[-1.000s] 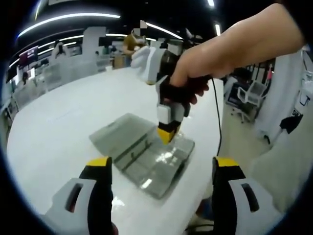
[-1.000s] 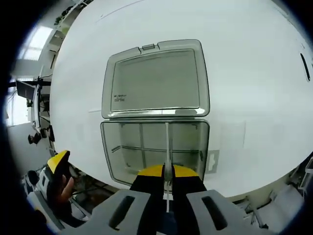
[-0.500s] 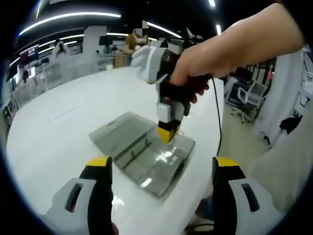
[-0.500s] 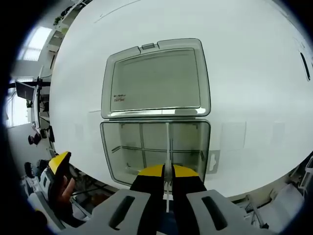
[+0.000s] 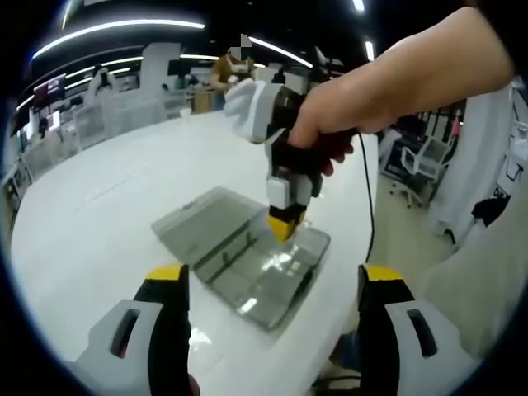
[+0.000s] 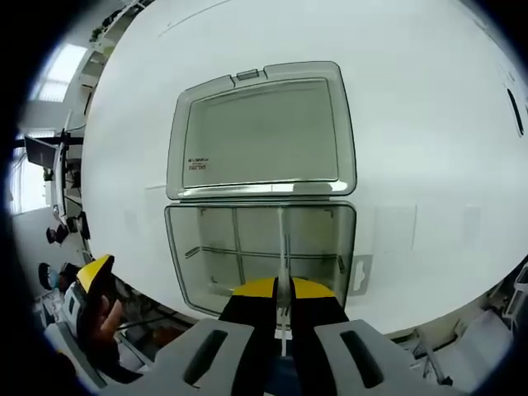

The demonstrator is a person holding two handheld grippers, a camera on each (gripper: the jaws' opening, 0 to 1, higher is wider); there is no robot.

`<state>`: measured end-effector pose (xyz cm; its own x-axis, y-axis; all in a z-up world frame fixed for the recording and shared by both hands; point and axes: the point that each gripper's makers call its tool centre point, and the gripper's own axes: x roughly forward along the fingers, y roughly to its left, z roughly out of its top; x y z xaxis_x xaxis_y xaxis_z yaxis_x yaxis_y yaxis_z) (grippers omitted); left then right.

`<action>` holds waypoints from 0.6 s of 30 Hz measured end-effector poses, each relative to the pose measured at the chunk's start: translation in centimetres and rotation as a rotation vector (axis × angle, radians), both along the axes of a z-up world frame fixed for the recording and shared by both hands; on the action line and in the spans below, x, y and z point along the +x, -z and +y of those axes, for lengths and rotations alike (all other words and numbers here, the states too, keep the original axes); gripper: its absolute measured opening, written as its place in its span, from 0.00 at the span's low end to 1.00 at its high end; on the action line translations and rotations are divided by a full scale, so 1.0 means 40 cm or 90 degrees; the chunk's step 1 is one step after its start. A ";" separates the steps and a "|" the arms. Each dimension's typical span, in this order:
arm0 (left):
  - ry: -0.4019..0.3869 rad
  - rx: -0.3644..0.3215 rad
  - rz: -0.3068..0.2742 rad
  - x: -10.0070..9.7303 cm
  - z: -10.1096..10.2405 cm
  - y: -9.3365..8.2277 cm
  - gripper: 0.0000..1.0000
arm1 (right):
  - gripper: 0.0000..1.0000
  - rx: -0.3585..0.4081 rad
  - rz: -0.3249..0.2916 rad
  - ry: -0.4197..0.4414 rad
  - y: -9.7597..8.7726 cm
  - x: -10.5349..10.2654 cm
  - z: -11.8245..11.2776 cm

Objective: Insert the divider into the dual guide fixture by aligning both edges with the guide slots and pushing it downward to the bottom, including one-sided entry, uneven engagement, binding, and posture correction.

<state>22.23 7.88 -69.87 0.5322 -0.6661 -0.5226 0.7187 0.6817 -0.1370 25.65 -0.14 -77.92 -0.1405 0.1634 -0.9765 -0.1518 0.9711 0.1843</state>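
White, smooth, rounded tabletop (image 6: pixel 429 107); open-plan hall with ceiling strip lights behind, at 12 o'clock in the left gripper view.

Item: dual guide fixture (image 6: pixel 260 247), a clear grey plastic compartment case, rectangular with rounded corners, lid (image 6: pixel 262 132) hinged flat open at 12 o'clock of the tray. Thin ribs already split the tray into cells.

Item: divider (image 6: pixel 285 264), a thin translucent plastic strip, seen edge-on, standing upright in the tray's middle channel.

Right tongs (image 6: pixel 282 307), black with yellow tips, were pressed together on the divider's top edge. In the left gripper view they (image 5: pixel 284 224) stood vertically over the tray.

Left tongs (image 5: pixel 274 289) were spread wide, holding nothing, at 6 o'clock of the case.

Progress, judged: divider entered and apparently aligned; full seating could not be confirmed, so release remained.
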 end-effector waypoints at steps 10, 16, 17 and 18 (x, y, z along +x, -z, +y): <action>-0.002 0.001 0.003 0.002 0.004 0.004 0.81 | 0.00 -0.001 0.002 -0.005 0.009 -0.002 0.002; -0.002 0.001 0.002 0.003 0.003 0.003 0.81 | 0.00 0.000 0.001 -0.010 0.004 -0.009 0.002; -0.002 0.000 0.002 0.003 0.002 0.002 0.81 | 0.00 -0.001 0.001 -0.013 0.007 -0.006 0.002; -0.002 0.000 0.002 0.004 0.002 0.002 0.81 | 0.00 -0.002 0.001 -0.015 0.009 -0.004 0.001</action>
<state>22.38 7.96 -69.94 0.5329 -0.6642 -0.5243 0.7160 0.6842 -0.1389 25.48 -0.10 -78.29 -0.1455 0.1575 -0.9767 -0.1744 0.9677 0.1820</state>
